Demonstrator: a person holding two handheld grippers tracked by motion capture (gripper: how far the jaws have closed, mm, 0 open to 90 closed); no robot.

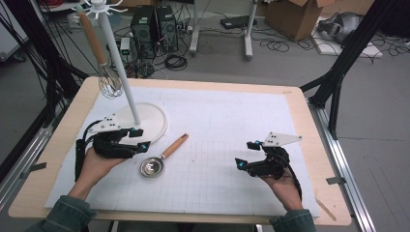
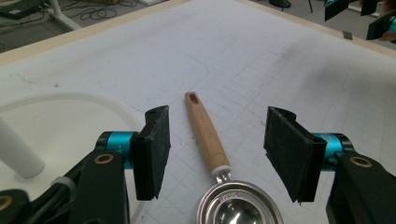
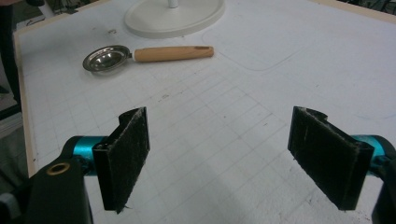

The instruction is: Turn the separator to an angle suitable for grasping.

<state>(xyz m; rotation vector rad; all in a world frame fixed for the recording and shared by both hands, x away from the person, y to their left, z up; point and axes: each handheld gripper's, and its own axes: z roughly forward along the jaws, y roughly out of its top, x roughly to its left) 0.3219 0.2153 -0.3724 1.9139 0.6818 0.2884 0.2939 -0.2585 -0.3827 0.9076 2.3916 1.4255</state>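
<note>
Lettering stamped in the measuring spoon (image 2: 239,210) bowl is too blurred to read. Your left gripper (image 2: 215,154) stands open astride its wooden handle, untouched; your right gripper (image 3: 238,156) gapes empty over the mat (image 1: 232,121).

Glossy metal spoon (image 2: 240,210) (matt wooden handle (image 2: 204,133)) on white mat (image 2: 261,56).

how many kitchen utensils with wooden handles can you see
2: a whisk hanging on the white stand, and a metal scoop lying flat on the mat beside the stand's base.
</note>
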